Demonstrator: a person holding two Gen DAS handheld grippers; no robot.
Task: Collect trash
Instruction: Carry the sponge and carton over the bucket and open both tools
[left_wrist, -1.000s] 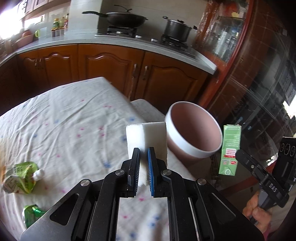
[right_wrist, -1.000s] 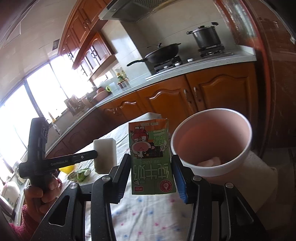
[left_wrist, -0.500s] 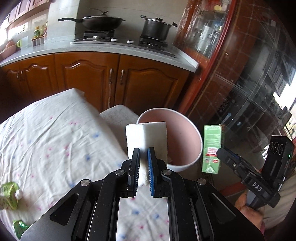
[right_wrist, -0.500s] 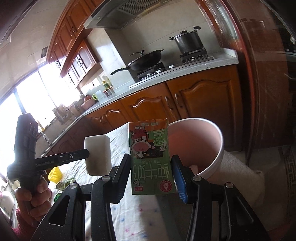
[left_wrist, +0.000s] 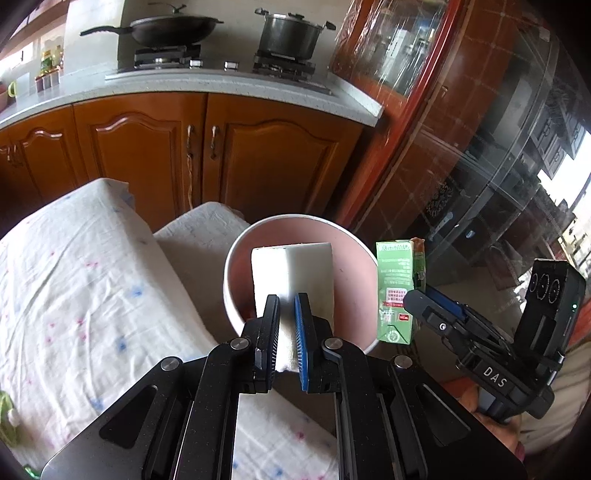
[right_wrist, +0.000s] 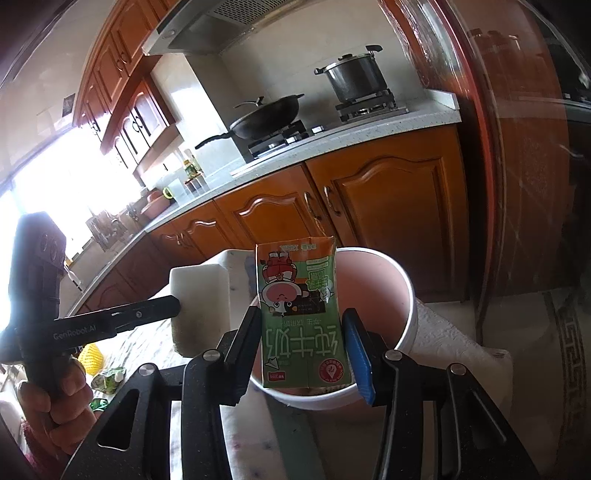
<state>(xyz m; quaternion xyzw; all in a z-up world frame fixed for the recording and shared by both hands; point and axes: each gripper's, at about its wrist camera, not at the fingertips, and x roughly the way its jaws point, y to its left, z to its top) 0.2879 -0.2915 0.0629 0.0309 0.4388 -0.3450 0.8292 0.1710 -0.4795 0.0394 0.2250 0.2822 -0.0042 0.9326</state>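
My left gripper (left_wrist: 286, 301) is shut on a white foam block (left_wrist: 295, 273), which hangs over the mouth of the pink bin (left_wrist: 347, 236) with a white rim. My right gripper (right_wrist: 301, 321) is shut on a green milk carton (right_wrist: 301, 317), held upside down in front of the bin (right_wrist: 380, 288). In the left wrist view the carton (left_wrist: 395, 291) stands just right of the bin's rim, in the right gripper (left_wrist: 417, 299). In the right wrist view the foam block (right_wrist: 201, 302) sits left of the carton, in the left gripper (right_wrist: 173, 306).
The bin stands off the corner of a table with a white dotted cloth (left_wrist: 74, 280). Green and yellow wrappers (right_wrist: 107, 380) lie on the cloth at the left. Wooden kitchen cabinets (left_wrist: 177, 147) and a stove with a wok (left_wrist: 170, 29) and pot (left_wrist: 291, 33) stand behind. A glass cabinet (left_wrist: 480, 147) is at the right.
Both grippers have moved right, toward the bin. The foam block now hangs over the bin's mouth instead of the cloth. The carton has come close to the rim.
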